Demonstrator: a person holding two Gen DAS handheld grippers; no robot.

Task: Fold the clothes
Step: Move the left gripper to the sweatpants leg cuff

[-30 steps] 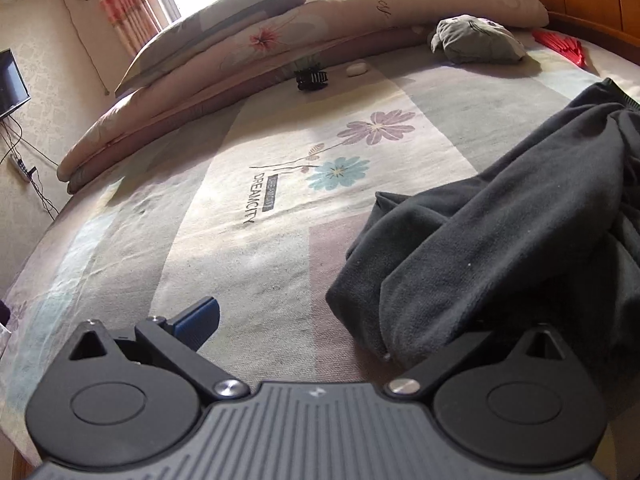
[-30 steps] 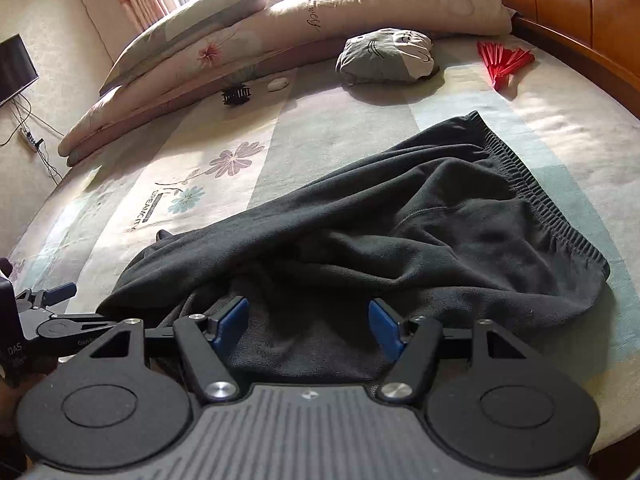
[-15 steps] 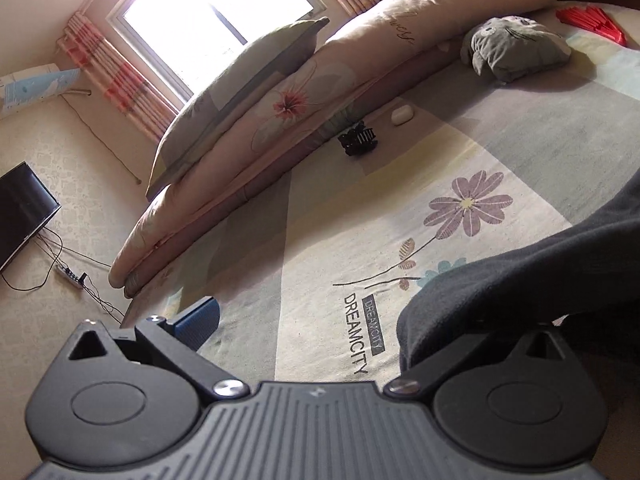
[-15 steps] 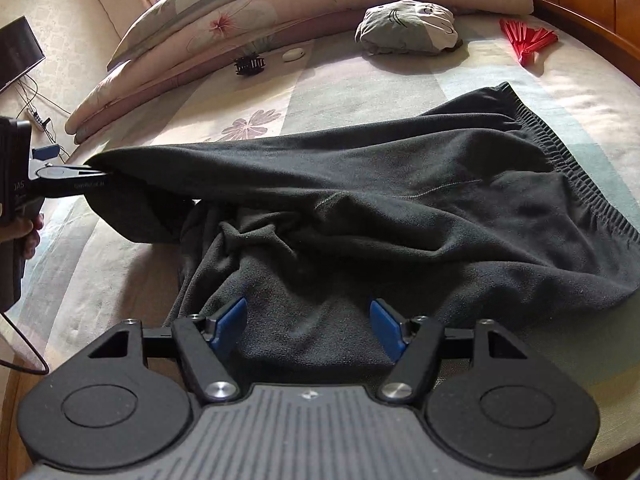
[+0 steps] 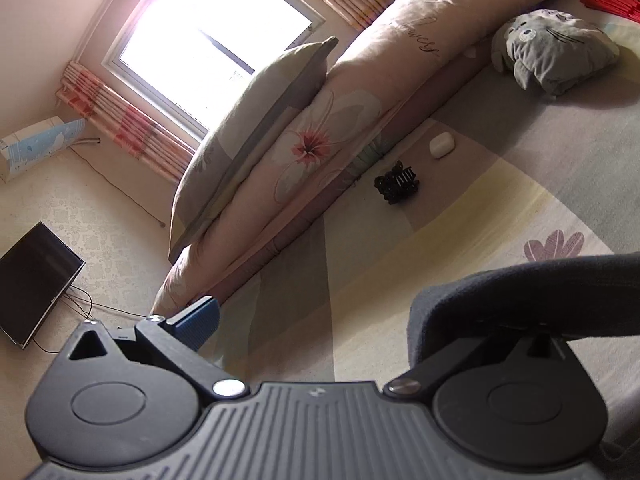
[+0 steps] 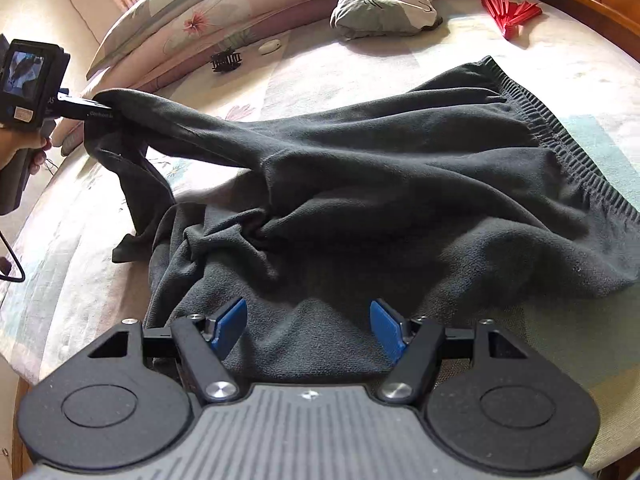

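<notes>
Item: dark trousers (image 6: 400, 184) on bed (image 6: 360, 68). We have lifted one leg toward ten o'clock, straightening it for folding; left tongs (image 6: 96, 110) hooked in its fabric, grip uncertain; right tongs (image 6: 308, 330) open, empty.

Dark fleece trousers (image 6: 400, 184) lie crumpled on the bed, one leg lifted taut leftward.

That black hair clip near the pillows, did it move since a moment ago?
No. The hair clip lies beside the white case, below the long pillow, as before; only the camera shifted.

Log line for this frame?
left gripper: open, dark grey fleece garment hung on it, raised | right gripper: open, over garment
</notes>
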